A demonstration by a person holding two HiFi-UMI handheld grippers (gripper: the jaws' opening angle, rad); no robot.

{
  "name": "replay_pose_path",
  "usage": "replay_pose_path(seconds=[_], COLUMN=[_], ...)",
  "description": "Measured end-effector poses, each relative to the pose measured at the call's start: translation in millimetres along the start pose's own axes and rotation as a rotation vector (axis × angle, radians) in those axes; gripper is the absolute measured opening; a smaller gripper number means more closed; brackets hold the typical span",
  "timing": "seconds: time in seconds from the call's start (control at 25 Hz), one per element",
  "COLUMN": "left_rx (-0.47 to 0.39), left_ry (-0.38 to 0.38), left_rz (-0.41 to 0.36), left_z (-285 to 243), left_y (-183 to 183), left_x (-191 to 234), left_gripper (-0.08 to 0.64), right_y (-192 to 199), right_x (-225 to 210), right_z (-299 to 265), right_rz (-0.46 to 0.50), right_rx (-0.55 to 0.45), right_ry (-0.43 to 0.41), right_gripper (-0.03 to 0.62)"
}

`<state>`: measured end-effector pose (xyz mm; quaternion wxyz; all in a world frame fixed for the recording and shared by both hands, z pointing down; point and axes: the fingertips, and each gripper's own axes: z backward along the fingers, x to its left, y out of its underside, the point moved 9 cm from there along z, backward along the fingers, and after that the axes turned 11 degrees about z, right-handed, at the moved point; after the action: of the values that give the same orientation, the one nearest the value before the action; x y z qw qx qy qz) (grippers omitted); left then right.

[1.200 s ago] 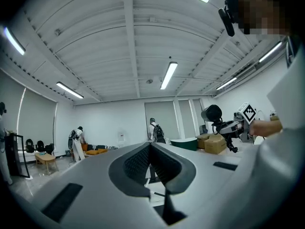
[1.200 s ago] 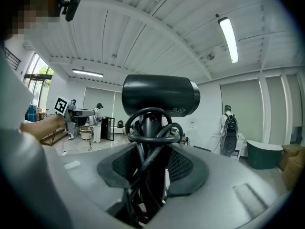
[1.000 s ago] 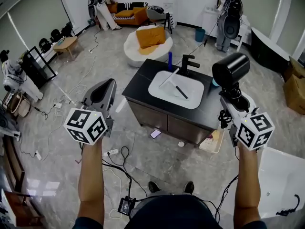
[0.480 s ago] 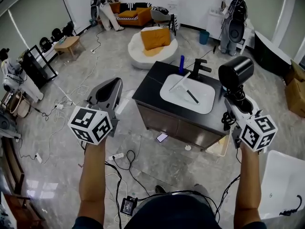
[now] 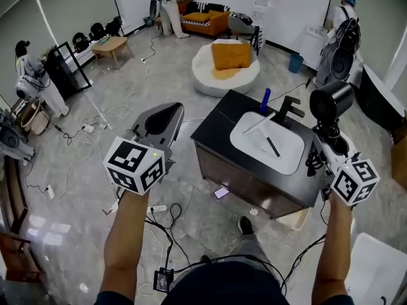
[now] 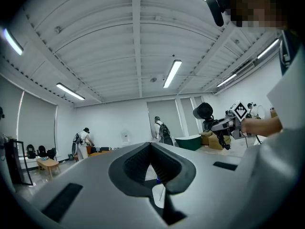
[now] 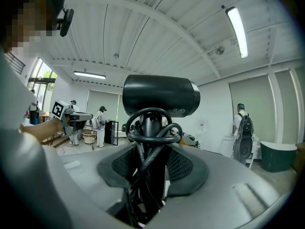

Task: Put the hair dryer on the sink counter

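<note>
The right hand-held gripper point(image 5: 329, 136) clamps the hair dryer point(image 5: 331, 101) upright near the counter's point(image 5: 219, 129) right end, where its looped cord point(image 7: 150, 132) could snag on release and topple it, while the left hand-held gripper point(image 5: 172, 112) is closed and empty.

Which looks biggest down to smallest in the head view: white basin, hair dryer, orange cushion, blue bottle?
1. white basin: clearly the largest.
2. hair dryer and orange cushion: they look about alike. The dryer is held much nearer the camera, so I won't rank them.
3. blue bottle: the smallest, a thin sliver.
</note>
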<state>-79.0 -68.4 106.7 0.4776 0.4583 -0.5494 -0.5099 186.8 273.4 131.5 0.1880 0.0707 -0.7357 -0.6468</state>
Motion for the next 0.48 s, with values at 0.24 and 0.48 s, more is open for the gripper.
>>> replay_pose_path(seconds=[0.24,0.48], left_rx=[-0.026,-0.031], left_ry=[-0.143,-0.251], left_rz=[0.01,0.037], left_z=[-42,-84], left_y=[8,12], left_x=[28,51], left_gripper=[0.006,0.006], right_y=[18,25], right_x=[-52,-93], right_z=[-89,-169], right_rz=[0.004,0.014], right_rx=[-0.023,-0.009], right_ry=[-0.116,-0.221], right_gripper=[0.17,0.17])
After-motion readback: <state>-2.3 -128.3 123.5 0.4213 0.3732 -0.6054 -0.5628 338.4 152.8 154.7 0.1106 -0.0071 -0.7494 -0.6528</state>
